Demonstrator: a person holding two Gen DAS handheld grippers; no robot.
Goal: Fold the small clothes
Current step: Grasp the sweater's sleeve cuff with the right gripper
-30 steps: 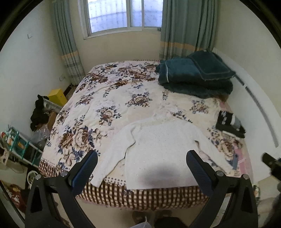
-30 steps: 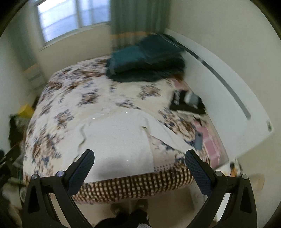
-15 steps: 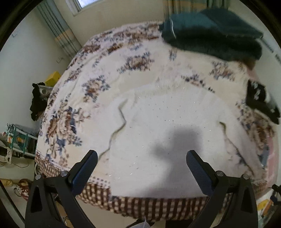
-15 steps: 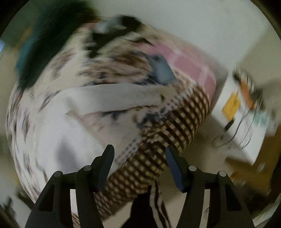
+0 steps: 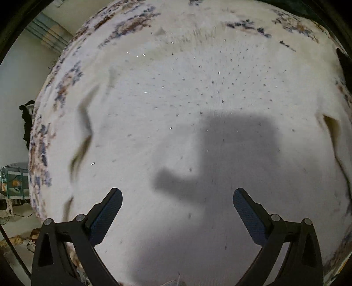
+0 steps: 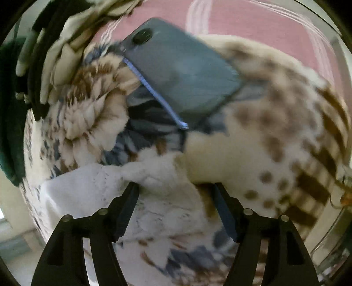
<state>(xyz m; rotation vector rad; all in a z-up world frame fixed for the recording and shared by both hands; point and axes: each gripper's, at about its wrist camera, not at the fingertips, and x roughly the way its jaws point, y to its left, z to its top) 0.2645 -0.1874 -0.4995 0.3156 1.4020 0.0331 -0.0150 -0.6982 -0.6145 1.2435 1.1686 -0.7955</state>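
Bedding comes first: a cream bedspread printed with brown and blue flowers (image 5: 66,88) covers the bed and fills most of both wrist views, with a brown checked border (image 6: 312,182) at its edge in the right wrist view. Spread flat on it lies a white knitted sweater dotted with small sequins (image 5: 187,105), its body occupying the centre of the left wrist view and one sleeve (image 5: 81,136) lying along the left side, separated from the body by a dark crease. A grey shadow falls across the sweater's lower half. In the right wrist view, the sweater's fluffy white sleeve end (image 6: 154,176) lies on the bedspread just below a grey-blue smartphone lying face down (image 6: 182,74), which rests partly on pink striped fabric (image 6: 253,19). The left gripper (image 5: 177,203) hangs close over the sweater body with its jaws spread wide, holding nothing. The right gripper (image 6: 176,198) stands parted around the sleeve end, the left finger (image 6: 128,202) touching the cloth; the jaws are not closed on it.
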